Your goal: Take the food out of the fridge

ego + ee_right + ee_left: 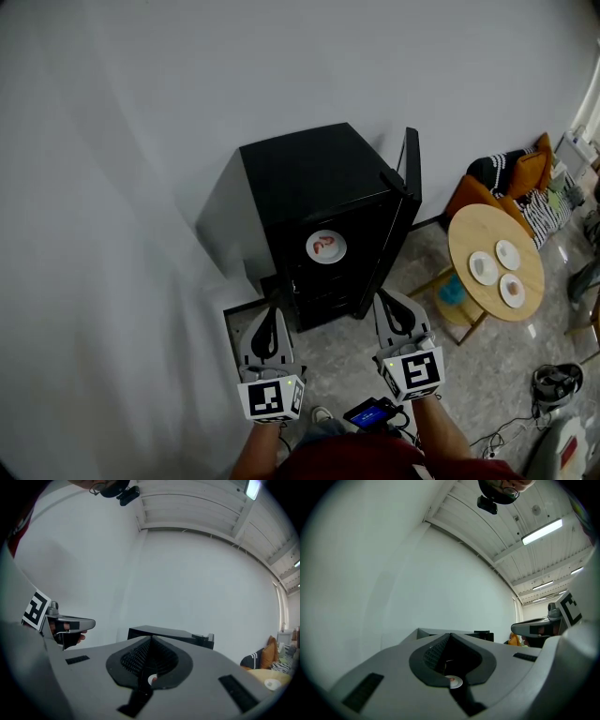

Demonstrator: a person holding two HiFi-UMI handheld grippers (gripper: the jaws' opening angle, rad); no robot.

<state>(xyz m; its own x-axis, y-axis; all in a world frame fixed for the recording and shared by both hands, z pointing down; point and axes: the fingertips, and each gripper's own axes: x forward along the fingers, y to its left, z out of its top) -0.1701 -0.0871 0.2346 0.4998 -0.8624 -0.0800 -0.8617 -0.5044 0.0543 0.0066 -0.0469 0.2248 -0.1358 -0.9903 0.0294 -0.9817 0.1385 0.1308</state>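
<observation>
The black mini fridge [309, 178] stands against the white wall with its door [407, 183] swung wide to the right, which leaves the shelves open to a straight reach from the front. The task's food, something reddish on a white plate [326, 247], sits on a shelf just inside the opening, near the front edge where a gripper could get at the rim. It is not yet touched. Off to the right, a low round wooden counter [473, 225] carries three small plates [507, 255], so it looks like the likely place to set the food down. The person stands facing the fridge with both arms held forward and roughly parallel, the grippers pointing level at the opening. The left gripper [275, 307] is in front of the fridge's lower left corner. The right gripper [382, 300] is below the bottom edge of the door. Both are short of the shelf and well apart from the plate. Each gripper's jaws are pressed together with nothing between them, so whichever takes the plate must spread its jaws before it can pinch the rim
</observation>
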